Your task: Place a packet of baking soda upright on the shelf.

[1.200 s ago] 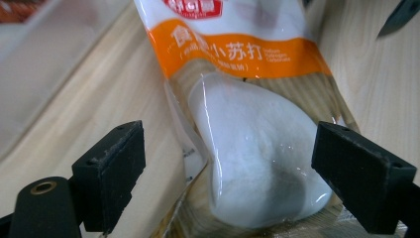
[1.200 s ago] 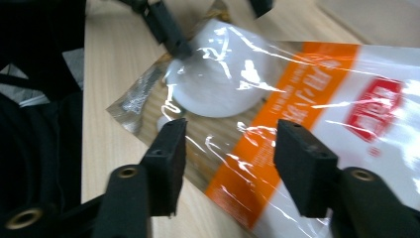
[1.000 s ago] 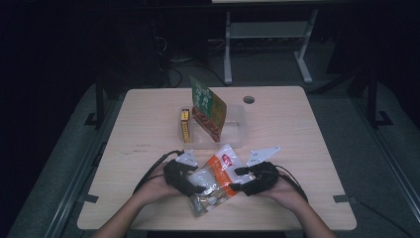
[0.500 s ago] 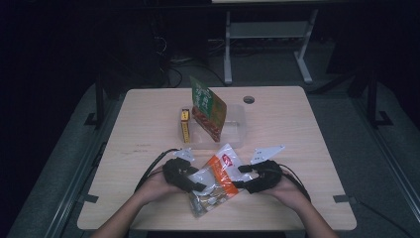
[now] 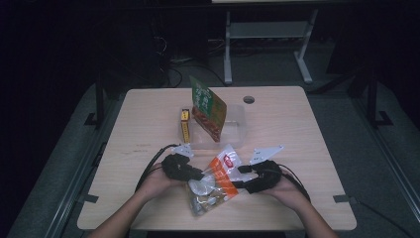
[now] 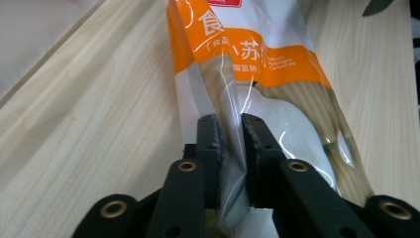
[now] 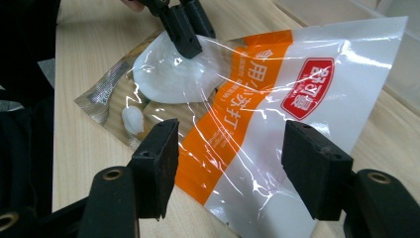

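A clear plastic bag [image 5: 214, 182] with an orange band, a red logo and white powder inside lies on the wooden table [image 5: 148, 114] near its front edge. My left gripper [image 5: 200, 174] comes at it from the left. Its jaws have just been closing, and the pads now pinch the bag's clear edge [image 6: 231, 124] between them. From the right, my right gripper [image 5: 239, 176] stands open, its jaws wide apart over the orange-and-white part of the bag [image 7: 233, 139] without pressing it. In the right gripper view, the left gripper [image 7: 190, 47] bites the bag at the white lump.
Behind the bag a clear plastic tub [image 5: 234, 128] holds a standing green-and-red snack pouch [image 5: 208, 108]. A narrow yellow box [image 5: 184, 124] stands at the tub's left side. A round cable hole [image 5: 248, 99] is at the table's far edge. Dark floor and a metal frame surround the table.
The left gripper's jaws have gone from wide apart to pinched on the bag's left edge. Both hands and the bag have stayed nearly where they were.
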Motion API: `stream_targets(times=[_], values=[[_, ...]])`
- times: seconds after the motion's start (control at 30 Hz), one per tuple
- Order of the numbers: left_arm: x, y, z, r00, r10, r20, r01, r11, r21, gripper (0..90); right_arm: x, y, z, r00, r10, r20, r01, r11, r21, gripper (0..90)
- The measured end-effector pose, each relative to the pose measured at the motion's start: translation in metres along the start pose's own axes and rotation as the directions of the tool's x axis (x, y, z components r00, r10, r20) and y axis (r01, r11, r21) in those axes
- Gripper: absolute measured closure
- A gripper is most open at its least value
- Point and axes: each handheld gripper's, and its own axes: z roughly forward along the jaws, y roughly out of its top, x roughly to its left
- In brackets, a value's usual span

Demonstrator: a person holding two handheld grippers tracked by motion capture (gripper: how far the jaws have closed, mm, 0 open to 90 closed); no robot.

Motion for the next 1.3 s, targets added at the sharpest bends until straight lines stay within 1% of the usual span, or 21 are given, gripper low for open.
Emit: stream_targets(times=[0.03,0.13,0.23,0.3,0.37,0.47,0.53,0.57,0.6,0.67,0.73,0.8,0.87,0.9,1.0,1.07,1.17,1.2,1.23,1.27,1.3], values=[[-0.001,0.000,-0.001,0.9999,0.016,-0.005,-0.016,0.9999,0.003,83.2,-0.001,0.000,-0.001,1.0000,0.002,0.006,-0.002,1.000,-0.005,38.7],[-0.004,0.001,-0.002,0.9991,0.039,-0.015,-0.039,0.9992,-0.002,87.7,-0.002,0.000,-0.003,0.9998,0.014,0.015,-0.014,1.000,-0.019,38.1],[-0.006,0.001,-0.005,0.9989,0.046,-0.012,-0.046,0.9989,-0.011,88.7,-0.005,-0.002,-0.006,0.9988,0.029,0.039,-0.027,0.999,-0.047,35.5],[-0.007,0.002,-0.007,0.9986,0.052,-0.010,-0.053,0.9984,-0.022,89.0,-0.008,-0.002,-0.010,0.9973,0.050,0.054,-0.046,0.996,-0.070,35.2],[-0.010,0.002,-0.011,0.9978,0.065,-0.013,-0.066,0.9970,-0.042,89.1,-0.011,-0.002,-0.013,0.9961,0.058,0.067,-0.052,0.995,-0.090,36.6],[-0.014,0.003,-0.017,0.9959,0.088,-0.019,-0.090,0.9933,-0.073,89.3,-0.016,-0.003,-0.020,0.9947,0.091,0.046,-0.085,0.988,-0.129,36.1],[-0.017,0.004,-0.023,0.9928,0.116,-0.029,-0.118,0.9889,-0.090,89.4,-0.020,-0.003,-0.024,0.9914,0.128,0.024,-0.124,0.981,-0.147,36.1],[-0.018,0.004,-0.024,0.9929,0.115,-0.030,-0.118,0.9878,-0.101,89.4,-0.023,-0.004,-0.026,0.9888,0.147,0.023,-0.142,0.978,-0.154,36.1],[-0.018,0.005,-0.027,0.9915,0.126,-0.032,-0.129,0.9857,-0.108,89.4,-0.024,-0.004,-0.028,0.9866,0.163,0.014,-0.158,0.975,-0.157,35.9],[-0.020,0.005,-0.032,0.9890,0.142,-0.041,-0.146,0.9820,-0.120,89.4,-0.030,-0.005,-0.030,0.9823,0.186,-0.021,-0.187,0.970,-0.155,36.0],[-0.020,0.004,-0.037,0.9866,0.157,-0.044,-0.162,0.9784,-0.129,89.4,-0.034,-0.005,-0.032,0.9754,0.212,-0.059,-0.219,0.963,-0.157,37.8],[-0.020,0.003,-0.041,0.9855,0.164,-0.044,-0.168,0.9757,-0.140,89.4,-0.038,-0.005,-0.032,0.9729,0.215,-0.086,-0.227,0.958,-0.176,38.9],[-0.020,0.002,-0.044,0.9846,0.170,-0.041,-0.174,0.9727,-0.153,89.4,-0.040,-0.004,-0.031,0.9700,0.214,-0.115,-0.232,0.956,-0.180,39.7],[-0.021,0.002,-0.045,0.9837,0.174,-0.045,-0.179,0.9711,-0.158,89.5,-0.040,-0.003,-0.030,0.9658,0.217,-0.142,-0.240,0.956,-0.170,39.7],[-0.022,0.001,-0.047,0.9815,0.187,-0.040,-0.191,0.9677,-0.165,89.5,-0.037,0.000,-0.027,0.9682,0.193,-0.160,-0.220,0.959,-0.179,40.9],[-0.024,0.001,-0.048,0.9795,0.198,-0.035,-0.201,0.9645,-0.171,89.5,-0.034,0.003,-0.026,0.9666,0.182,-0.180,-0.214,0.961,-0.177,40.8],[-0.026,0.002,-0.048,0.9775,0.209,-0.027,-0.211,0.9617,-0.175,89.5,-0.032,0.006,-0.025,0.9601,0.180,-0.214,-0.219,0.959,-0.177,35.1],[-0.027,0.003,-0.048,0.9756,0.218,-0.028,-0.219,0.9590,-0.180,89.5,-0.030,0.007,-0.025,0.9618,0.169,-0.215,-0.209,0.961,-0.180,31.7],[-0.028,0.003,-0.048,0.9760,0.217,-0.021,-0.217,0.9593,-0.181,89.5,-0.028,0.008,-0.025,0.9648,0.159,-0.210,-0.197,0.965,-0.174,32.1],[-0.029,0.003,-0.047,0.9748,0.222,-0.021,-0.222,0.9571,-0.186,89.5,-0.026,0.009,-0.024,0.9653,0.151,-0.213,-0.188,0.968,-0.166,32.6],[-0.029,0.003,-0.047,0.9748,0.223,-0.017,-0.222,0.9564,-0.190,89.5,-0.025,0.009,-0.023,0.9709,0.138,-0.195,-0.171,0.972,-0.161,34.8]])
